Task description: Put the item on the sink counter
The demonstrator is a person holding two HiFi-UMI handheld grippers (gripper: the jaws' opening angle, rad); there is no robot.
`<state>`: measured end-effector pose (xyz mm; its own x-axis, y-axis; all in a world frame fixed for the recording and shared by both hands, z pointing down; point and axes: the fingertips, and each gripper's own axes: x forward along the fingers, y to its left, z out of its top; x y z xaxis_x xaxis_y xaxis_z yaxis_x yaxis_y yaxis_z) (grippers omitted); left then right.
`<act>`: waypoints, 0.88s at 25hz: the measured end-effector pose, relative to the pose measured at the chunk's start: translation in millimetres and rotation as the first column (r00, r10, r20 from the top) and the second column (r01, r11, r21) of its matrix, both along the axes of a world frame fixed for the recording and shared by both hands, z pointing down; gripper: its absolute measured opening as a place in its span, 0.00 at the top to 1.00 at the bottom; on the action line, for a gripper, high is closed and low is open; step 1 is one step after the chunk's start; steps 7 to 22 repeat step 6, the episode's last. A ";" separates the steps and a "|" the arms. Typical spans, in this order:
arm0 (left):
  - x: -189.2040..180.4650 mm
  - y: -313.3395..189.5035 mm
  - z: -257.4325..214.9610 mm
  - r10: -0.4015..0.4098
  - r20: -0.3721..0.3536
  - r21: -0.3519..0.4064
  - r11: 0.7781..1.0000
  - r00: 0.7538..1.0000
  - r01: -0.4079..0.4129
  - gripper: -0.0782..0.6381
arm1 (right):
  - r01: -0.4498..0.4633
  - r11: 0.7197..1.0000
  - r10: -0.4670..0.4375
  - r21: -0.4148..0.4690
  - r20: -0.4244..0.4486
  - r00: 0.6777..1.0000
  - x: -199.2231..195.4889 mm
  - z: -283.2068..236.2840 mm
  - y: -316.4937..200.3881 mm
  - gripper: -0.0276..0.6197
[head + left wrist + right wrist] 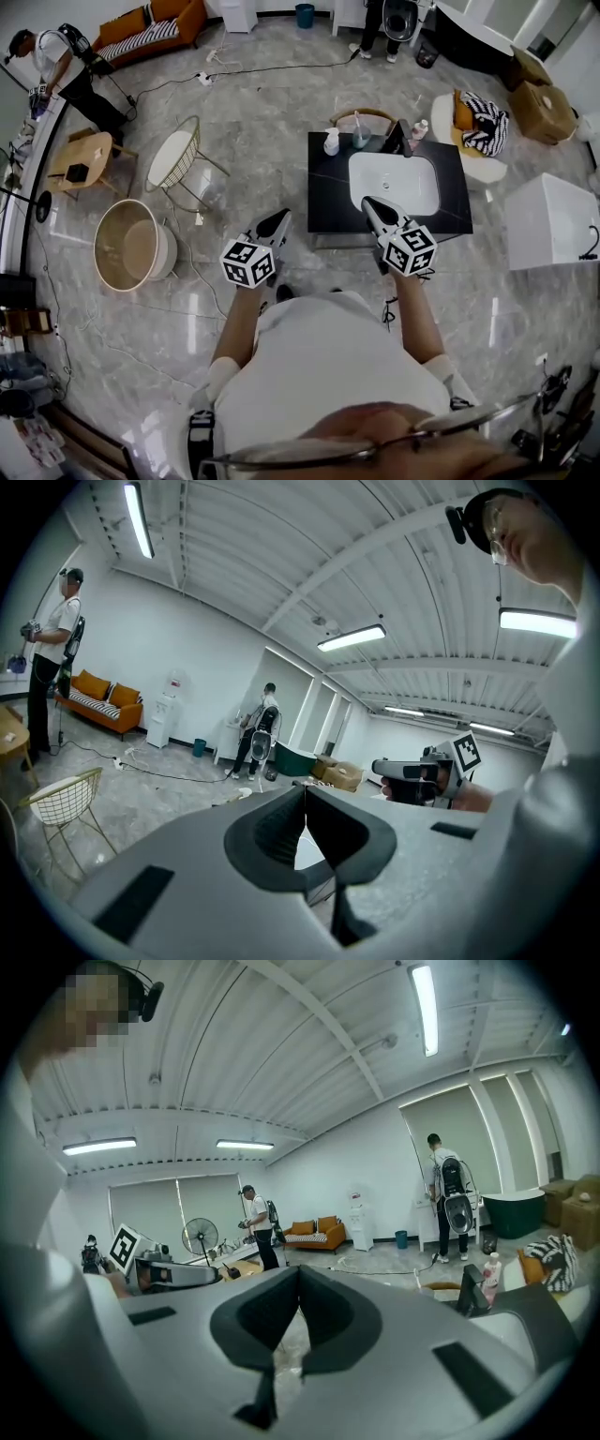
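Grey marble floor, black sink counter

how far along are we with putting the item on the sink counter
Done, possibly: a white pump bottle and a clear spray bottle stand at the back of the black sink counter; whether either is the item can't be told. In hand: nothing, the left tongs and right tongs are both shut and empty. Left: unclear; no item is being carried.
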<state>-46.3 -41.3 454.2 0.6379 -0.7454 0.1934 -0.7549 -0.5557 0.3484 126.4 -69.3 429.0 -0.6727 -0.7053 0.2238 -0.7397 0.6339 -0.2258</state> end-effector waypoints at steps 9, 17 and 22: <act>-8.3 4.5 -0.6 -0.002 -0.010 -0.013 1.000 1.000 0.002 0.88 | -0.025 1.000 0.025 -0.007 0.004 1.000 0.7 -4.6 3.8 0.95; -8.3 4.5 -0.6 -0.002 -0.010 -0.013 1.000 1.000 0.002 0.88 | -0.025 1.000 0.025 -0.007 0.004 1.000 0.7 -4.6 3.8 0.95; -8.3 4.5 -0.6 -0.002 -0.010 -0.013 1.000 1.000 0.002 0.88 | -0.025 1.000 0.025 -0.007 0.004 1.000 0.7 -4.6 3.8 0.95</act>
